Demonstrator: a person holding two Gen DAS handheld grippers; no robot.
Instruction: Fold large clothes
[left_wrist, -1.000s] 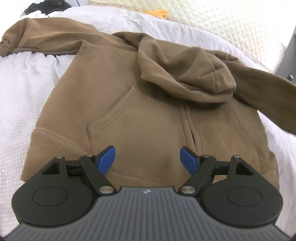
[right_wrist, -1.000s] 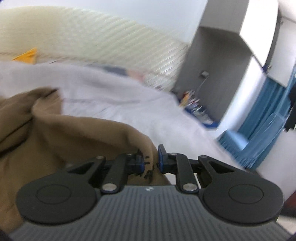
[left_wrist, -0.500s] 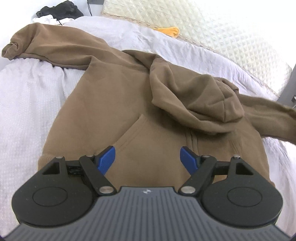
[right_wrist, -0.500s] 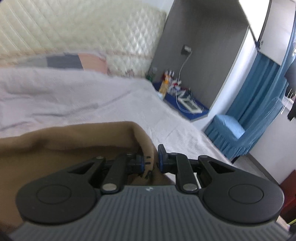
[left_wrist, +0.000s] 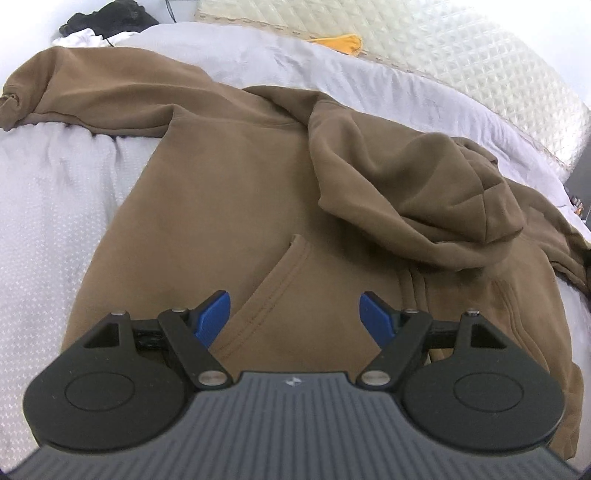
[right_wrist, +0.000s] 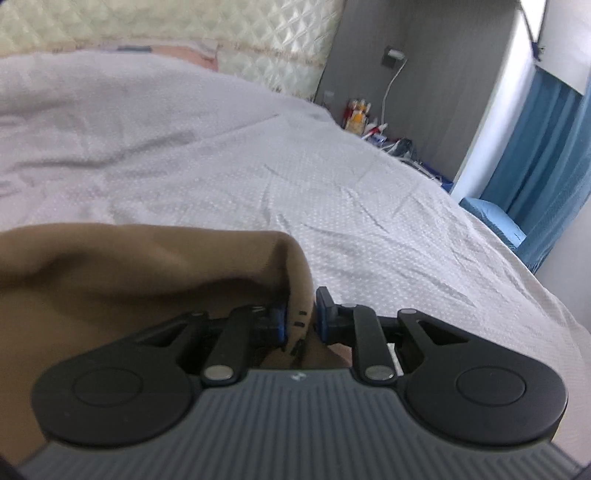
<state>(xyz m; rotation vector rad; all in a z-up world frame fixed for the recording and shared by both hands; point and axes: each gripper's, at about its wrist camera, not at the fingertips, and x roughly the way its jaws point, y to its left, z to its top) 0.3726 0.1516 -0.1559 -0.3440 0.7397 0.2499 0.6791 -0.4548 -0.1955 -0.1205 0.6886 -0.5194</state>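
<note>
The right gripper (right_wrist: 300, 314) is laying the brown hoodie (left_wrist: 229, 206) sleeve (right_wrist: 140, 280) flat toward the bed (right_wrist: 295, 173)'s right edge, its fingers just easing open around the cuff. A second ago the sleeve hung raised. The left gripper (left_wrist: 295, 317) is hovering over the hem, fingers apart and empty.

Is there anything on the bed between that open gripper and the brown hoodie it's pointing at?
Nothing visible. The left gripper hangs open right above the hoodie, with only bare fabric between its blue fingers; the hood lies farther off.
</note>
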